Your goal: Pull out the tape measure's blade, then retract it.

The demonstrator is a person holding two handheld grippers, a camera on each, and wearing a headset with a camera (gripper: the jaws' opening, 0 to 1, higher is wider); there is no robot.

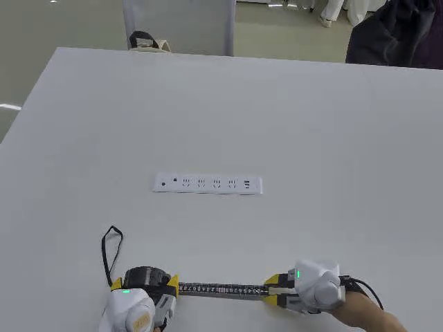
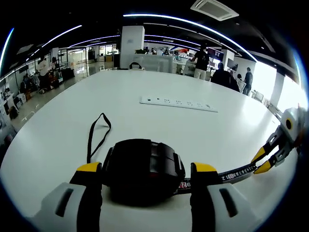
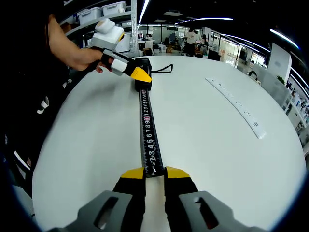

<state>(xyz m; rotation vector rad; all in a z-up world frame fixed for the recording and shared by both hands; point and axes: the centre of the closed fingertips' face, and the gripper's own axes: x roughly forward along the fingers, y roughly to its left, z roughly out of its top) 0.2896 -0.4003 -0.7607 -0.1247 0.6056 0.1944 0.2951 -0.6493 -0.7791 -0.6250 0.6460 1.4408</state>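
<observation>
Both claws clenched: left gripper (image 2: 146,168) on tape measure case (image 1: 147,277), right gripper (image 3: 154,173) on blade (image 3: 147,130) tip; blade lay stretched between them on table (image 1: 277,124), strap (image 2: 96,135) looped beside case

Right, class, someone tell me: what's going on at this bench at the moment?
A person is working with two tools on a white table. The left hand-held gripper clamps the black tape measure. The right hand-held gripper pinches the end of the blade, which lies drawn out flat between them. A white power strip lies farther back, apart from both.
</observation>
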